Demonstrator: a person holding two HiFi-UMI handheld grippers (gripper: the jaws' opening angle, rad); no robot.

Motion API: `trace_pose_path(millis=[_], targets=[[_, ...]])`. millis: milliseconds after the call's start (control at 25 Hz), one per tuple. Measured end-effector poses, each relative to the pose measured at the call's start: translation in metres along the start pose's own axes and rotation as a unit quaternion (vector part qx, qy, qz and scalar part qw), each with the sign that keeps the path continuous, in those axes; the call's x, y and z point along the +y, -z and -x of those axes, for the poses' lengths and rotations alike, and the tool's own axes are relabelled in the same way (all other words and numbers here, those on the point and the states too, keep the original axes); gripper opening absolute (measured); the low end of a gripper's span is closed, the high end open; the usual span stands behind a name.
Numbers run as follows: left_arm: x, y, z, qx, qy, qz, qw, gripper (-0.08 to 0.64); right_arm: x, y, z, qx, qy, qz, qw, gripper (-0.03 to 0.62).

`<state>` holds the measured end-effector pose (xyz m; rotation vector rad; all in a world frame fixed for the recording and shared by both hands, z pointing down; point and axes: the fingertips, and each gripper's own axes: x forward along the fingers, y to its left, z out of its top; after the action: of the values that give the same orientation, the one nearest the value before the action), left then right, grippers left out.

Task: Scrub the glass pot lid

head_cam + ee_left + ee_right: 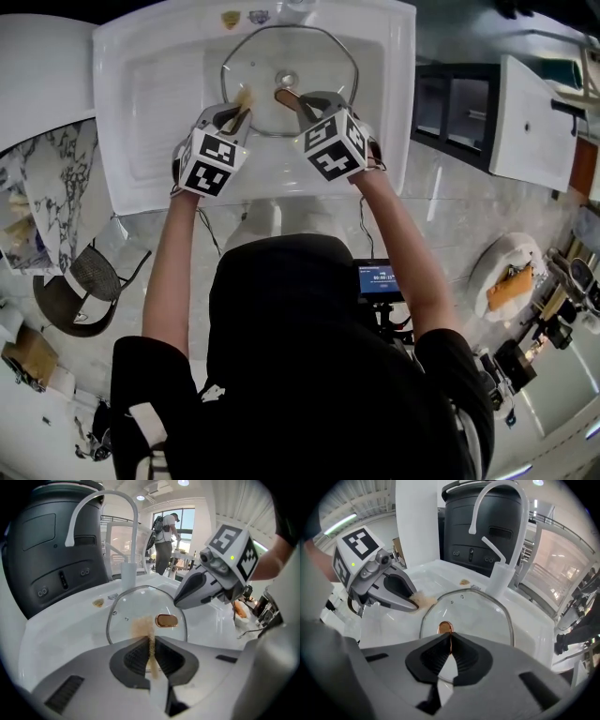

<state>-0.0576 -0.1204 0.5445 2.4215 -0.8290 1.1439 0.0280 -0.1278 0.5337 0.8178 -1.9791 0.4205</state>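
Right tool pinches the lid's knob, steadying the glass lid in the sink; left tool pinches a scrub pad, ready to scrub.

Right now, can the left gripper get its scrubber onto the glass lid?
Probably yes: the left gripper holds the scrubber at the glass lid, nothing between; the right gripper pinches the knob.

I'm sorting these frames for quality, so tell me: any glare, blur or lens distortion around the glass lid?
Head view: evenly lit, edges bowed by the wide lens, the glass lid nearly vanishing against the white sink. Left gripper view: dark rounded corners, bright window washed out, the sponge soft-edged. Right gripper view: strong fisheye, dark corners too, lid rim crisp.
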Motion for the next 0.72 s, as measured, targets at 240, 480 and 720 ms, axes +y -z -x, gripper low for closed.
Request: trace_pose_path(millis=[240, 480, 720], targets=[[-0.002, -0.026, 0.037, -0.047, -0.021, 0.003, 0.9987, 0.018, -0.005, -0.019, 0.036, -0.049, 0.032, -0.036, 0.998, 0.0], [-0.01, -0.054, 0.085, -0.097, -0.046, -0.003, 0.9943, 0.018, 0.0, -0.041, 0.082, -0.113, 0.05, -0.073, 0.99, -0.002], [-0.024, -0.075, 0.136, -0.146, -0.066, -0.016, 0.9869, 0.018, 0.019, -0.067, 0.13, -0.172, 0.073, -0.072, 0.98, -0.002]])
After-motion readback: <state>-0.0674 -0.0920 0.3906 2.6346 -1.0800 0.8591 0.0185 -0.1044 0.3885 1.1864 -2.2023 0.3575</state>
